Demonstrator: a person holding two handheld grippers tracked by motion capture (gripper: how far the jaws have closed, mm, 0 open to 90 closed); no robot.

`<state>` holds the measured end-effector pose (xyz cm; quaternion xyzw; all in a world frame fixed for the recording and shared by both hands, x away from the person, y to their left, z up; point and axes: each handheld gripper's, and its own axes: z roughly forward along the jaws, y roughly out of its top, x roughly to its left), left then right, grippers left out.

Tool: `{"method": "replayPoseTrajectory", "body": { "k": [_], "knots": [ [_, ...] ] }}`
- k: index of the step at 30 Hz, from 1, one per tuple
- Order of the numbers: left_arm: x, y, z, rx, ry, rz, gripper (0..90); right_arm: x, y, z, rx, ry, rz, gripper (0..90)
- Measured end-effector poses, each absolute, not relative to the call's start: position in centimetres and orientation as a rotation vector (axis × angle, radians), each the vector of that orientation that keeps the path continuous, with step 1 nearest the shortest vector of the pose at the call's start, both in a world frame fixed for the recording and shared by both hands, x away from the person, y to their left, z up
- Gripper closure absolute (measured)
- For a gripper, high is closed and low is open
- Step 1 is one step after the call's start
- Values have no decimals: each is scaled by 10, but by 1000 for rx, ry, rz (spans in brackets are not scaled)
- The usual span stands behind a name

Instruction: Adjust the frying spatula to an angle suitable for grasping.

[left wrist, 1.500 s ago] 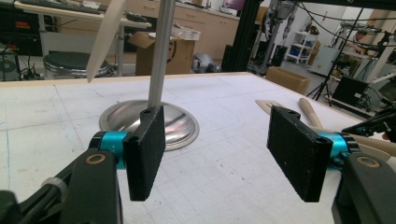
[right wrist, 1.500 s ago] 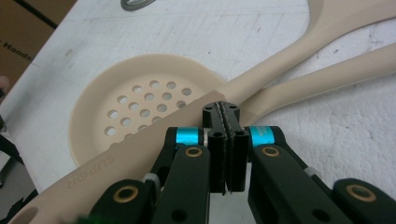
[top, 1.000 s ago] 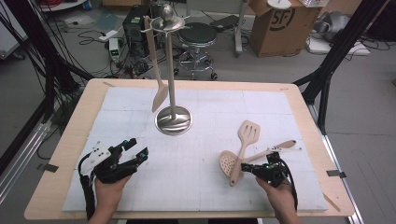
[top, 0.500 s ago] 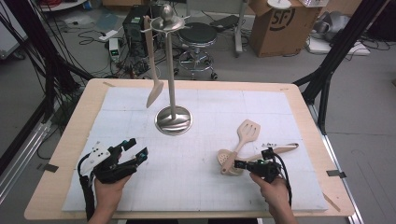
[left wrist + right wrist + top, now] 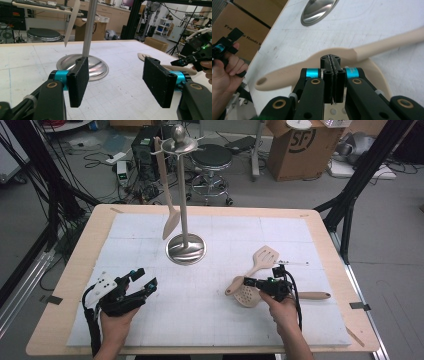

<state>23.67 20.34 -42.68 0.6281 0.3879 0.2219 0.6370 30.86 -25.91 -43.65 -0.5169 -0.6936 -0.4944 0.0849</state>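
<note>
Lying on the table point(image 5: 320, 222) are two utensils, a third hanging.

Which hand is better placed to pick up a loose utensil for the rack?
Right. The right gripper is shut, directly above the slotted spatula and skimmer; the left gripper is open, well apart.

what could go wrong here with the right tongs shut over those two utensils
The right tongs are shut with nothing visibly between them, right over the slotted spatula where it crosses the skimmer. A push could slide both across the mat. A lift might drag the wrong one. The spoon hanging on the stand may swing if bumped.
</note>
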Motion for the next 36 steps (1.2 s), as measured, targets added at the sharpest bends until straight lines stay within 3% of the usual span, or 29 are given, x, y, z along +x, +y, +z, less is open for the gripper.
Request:
{"method": "replayPoseTrajectory", "body": {
  "k": [12, 29, 36],
  "knots": [
    [234, 207, -426, 1428, 894, 519, 386, 303, -257, -449, -1546, -2168, -1361, 897],
    [234, 210, -427, 1423, 901, 522, 388, 337, -235, -441, -1553, -2062, -1477, 897],
    [233, 212, -427, 1419, 907, 528, 388, 362, -247, -425, -1657, -2157, -1462, 898]
  ]
}}
